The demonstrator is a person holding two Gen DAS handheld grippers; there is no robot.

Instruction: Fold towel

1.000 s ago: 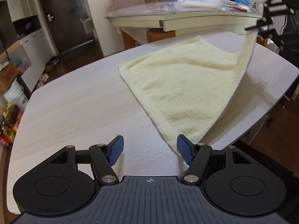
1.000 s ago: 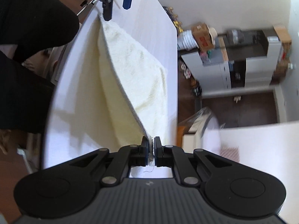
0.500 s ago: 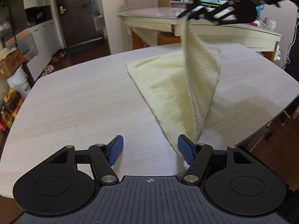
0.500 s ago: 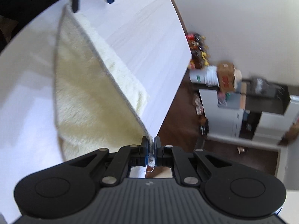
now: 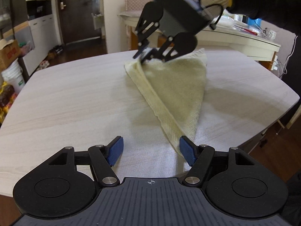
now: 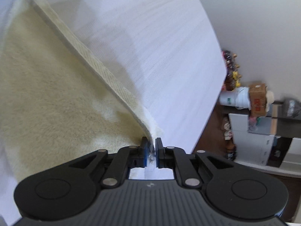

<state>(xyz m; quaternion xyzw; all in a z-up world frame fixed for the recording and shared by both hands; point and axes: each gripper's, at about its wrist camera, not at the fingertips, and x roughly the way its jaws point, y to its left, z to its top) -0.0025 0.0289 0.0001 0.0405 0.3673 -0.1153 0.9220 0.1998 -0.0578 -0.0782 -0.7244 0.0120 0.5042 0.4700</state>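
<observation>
At the bottom of the left wrist view we find the left gripper (image 5: 150, 150) with its blue pads (image 5: 115, 154) standing well apart and nothing between them. The near corner of the towel (image 5: 175, 94) lies just beside the right-hand pad; we cannot tell whether it touches.

The towel, pale yellow terry, lies on the light wood-grain table (image 5: 65, 103) at the centre of the frame, doubled over into a triangle with a woven hem band running up its left edge.

At upper centre the right gripper (image 5: 145, 55) sits at the far corner of the towel. In the right wrist view its jaws are opening, a narrow gap showing, with the towel's hem corner and a small tag between the pads (image 6: 144, 151).

We judge the towel light, soft and limp: it will sag and drape from any held point, and it should not slip readily on rubber pads. The hemmed corners look the firmest places to take hold.

Beyond the table, at the left of the frame, stand a white bucket (image 5: 13, 75) with a green label and a cardboard box (image 5: 8, 53) with red print; neither can be read.
</observation>
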